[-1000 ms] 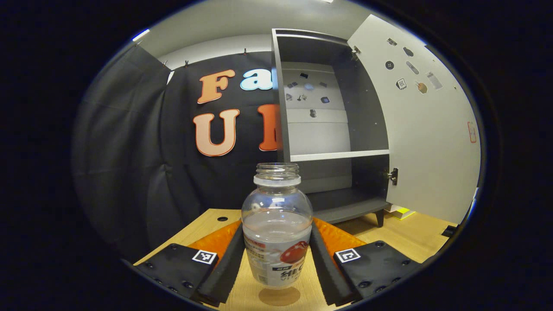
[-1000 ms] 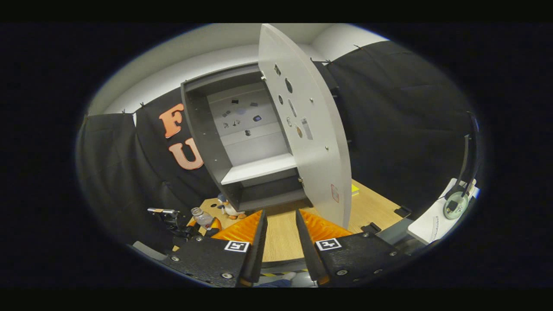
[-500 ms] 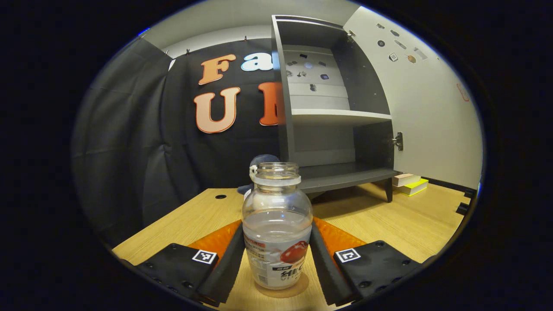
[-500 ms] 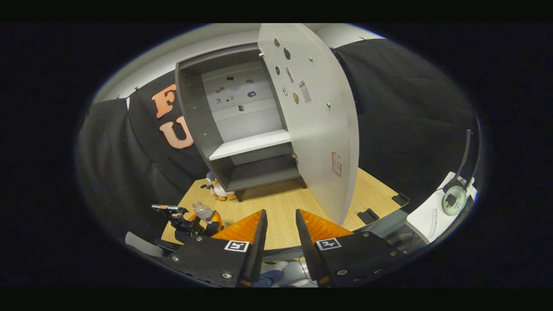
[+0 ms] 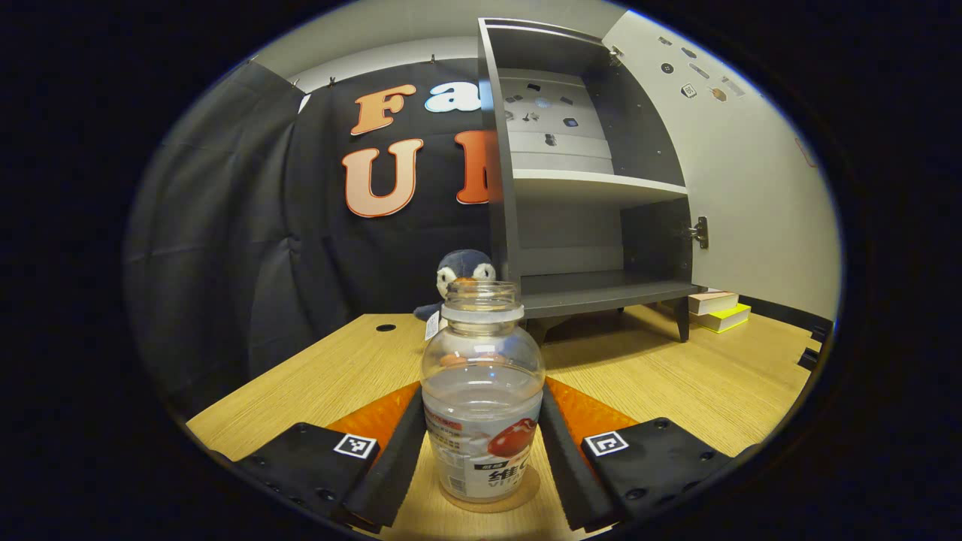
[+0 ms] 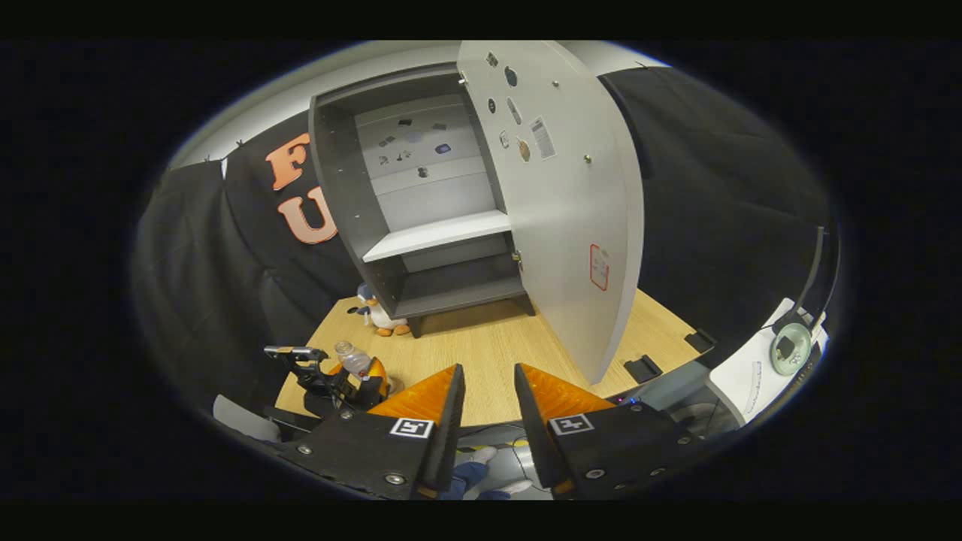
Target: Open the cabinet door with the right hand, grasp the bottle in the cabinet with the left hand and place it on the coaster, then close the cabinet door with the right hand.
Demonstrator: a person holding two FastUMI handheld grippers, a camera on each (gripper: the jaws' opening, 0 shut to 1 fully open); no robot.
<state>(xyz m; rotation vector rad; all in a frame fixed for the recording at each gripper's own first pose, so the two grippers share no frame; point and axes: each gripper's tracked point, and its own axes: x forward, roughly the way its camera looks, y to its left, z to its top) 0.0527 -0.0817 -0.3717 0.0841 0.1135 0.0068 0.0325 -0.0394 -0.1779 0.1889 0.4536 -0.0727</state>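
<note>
A clear, capless bottle [image 5: 482,391] with a red-fruit label stands upright between my left gripper's fingers, and that left gripper [image 5: 481,392] is shut on it. The bottle's base rests on a round brown coaster [image 5: 527,488] on the wooden table. The grey cabinet [image 5: 594,285] stands behind, its shelves bare and its pale door [image 5: 751,188] swung wide. In the right gripper view, my right gripper [image 6: 488,372] hovers open above the table, holding nothing, short of the door [image 6: 571,210]. Far left sit the bottle [image 6: 352,359] and the left gripper [image 6: 331,379].
A plush penguin [image 5: 462,267] sits by the cabinet's left foot, just behind the bottle. Stacked books [image 5: 718,312] lie under the open door. Black clips [image 6: 642,368] sit at the table's right edge, and a white side surface with a round device [image 6: 789,349] stands beyond.
My left gripper has come down with the bottle, whose base now sits on the coaster instead of hanging above it. The right gripper shifted slightly and stays off the door.
</note>
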